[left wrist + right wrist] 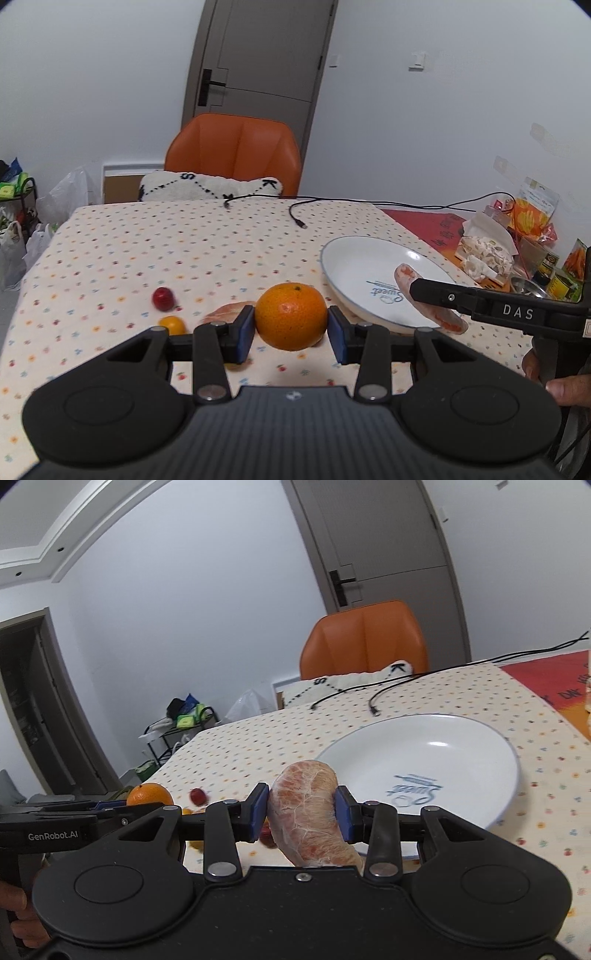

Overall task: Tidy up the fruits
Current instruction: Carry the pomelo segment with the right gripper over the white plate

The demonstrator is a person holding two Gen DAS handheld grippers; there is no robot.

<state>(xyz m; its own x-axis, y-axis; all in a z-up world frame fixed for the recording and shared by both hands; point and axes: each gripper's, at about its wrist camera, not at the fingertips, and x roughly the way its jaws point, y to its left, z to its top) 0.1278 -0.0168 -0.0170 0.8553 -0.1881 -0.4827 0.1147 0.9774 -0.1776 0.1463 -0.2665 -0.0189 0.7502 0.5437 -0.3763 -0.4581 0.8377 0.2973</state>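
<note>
The counter (110,240) wears a soft dotted cloth. At its left lie a small red fruit (163,298) and a yellow one (172,325). The left gripper (291,323) squeezes a round, bumpy orange (291,320). The smooth white plate (424,760) sits at two o'clock. The right gripper (301,808) pinches a long peeled fruit piece (306,812), end pointing up, nearest the plate.

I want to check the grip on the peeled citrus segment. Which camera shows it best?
The right wrist view: the pale pink peeled citrus segment fills the centre, pinched between the right gripper's blue fingers. The left wrist view shows it only partly, behind that gripper's black finger.
</note>
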